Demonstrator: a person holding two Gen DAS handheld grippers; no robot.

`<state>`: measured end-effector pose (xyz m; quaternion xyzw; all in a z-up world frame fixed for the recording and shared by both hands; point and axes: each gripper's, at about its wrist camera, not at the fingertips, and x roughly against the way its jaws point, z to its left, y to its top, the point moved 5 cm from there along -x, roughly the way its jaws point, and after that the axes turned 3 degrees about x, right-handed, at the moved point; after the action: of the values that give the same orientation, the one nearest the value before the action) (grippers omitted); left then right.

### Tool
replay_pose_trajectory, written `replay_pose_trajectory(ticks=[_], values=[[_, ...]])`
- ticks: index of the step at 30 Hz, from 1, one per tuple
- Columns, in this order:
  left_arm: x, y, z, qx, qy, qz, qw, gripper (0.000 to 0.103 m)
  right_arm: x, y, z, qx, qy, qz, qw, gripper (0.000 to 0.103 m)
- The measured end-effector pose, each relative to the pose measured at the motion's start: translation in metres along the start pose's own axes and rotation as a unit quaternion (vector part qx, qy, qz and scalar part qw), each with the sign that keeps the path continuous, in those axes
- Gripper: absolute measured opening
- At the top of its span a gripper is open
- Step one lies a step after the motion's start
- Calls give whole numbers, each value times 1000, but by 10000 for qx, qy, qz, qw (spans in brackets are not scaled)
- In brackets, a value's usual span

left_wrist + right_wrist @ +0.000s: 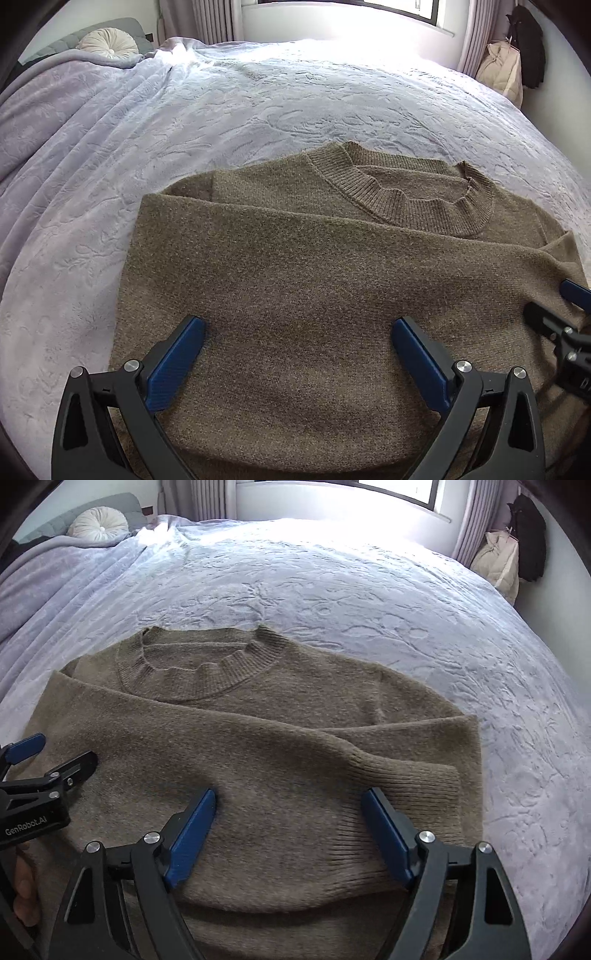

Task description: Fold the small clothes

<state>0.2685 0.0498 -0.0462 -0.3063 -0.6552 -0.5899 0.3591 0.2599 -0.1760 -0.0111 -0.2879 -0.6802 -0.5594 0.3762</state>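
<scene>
Brown knit sweater (pixel 314 280) lies flat on bed (pixel 258 110) w/ pale lilac embossed blanket, collar (pixel 406 199) at far side, both sleeves folded across the body; ribbed cuff (pixel 417 775) rests near right edge. Left tongs (pixel 297 332) spread wide, holding nothing, over near-left part of sweater. Right tongs (pixel 288 805) likewise wide, empty, just beside cuff. Round cushion (pixel 107 42) far left.
</scene>
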Motion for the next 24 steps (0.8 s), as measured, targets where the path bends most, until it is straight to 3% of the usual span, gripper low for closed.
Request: replay_pose_trajectory(ticks=[7,10,13,16,19,24], values=[[24,-3,20,113,109,-38,9999,102,12,-2,-28,-461,-352,107,9983,84],[27,-4,11,203,-312,101,9993,102,21,0,-10,-562,36,-26,9984,85],[11,-12,2,-97,-28,225,9997,102,11,-2,41,38,584,152,9982,85],[11,-18,19,125,-243,281,9992,102,7,-13,62,704,308,58,9970,85],[23,-28,37,-10,-264,191,9995,102,13,-24,31,388,537,32,9978,85],[38,-38,50,-69,-61,155,9998,102,26,-41,-40,-128,435,0,9990,85]])
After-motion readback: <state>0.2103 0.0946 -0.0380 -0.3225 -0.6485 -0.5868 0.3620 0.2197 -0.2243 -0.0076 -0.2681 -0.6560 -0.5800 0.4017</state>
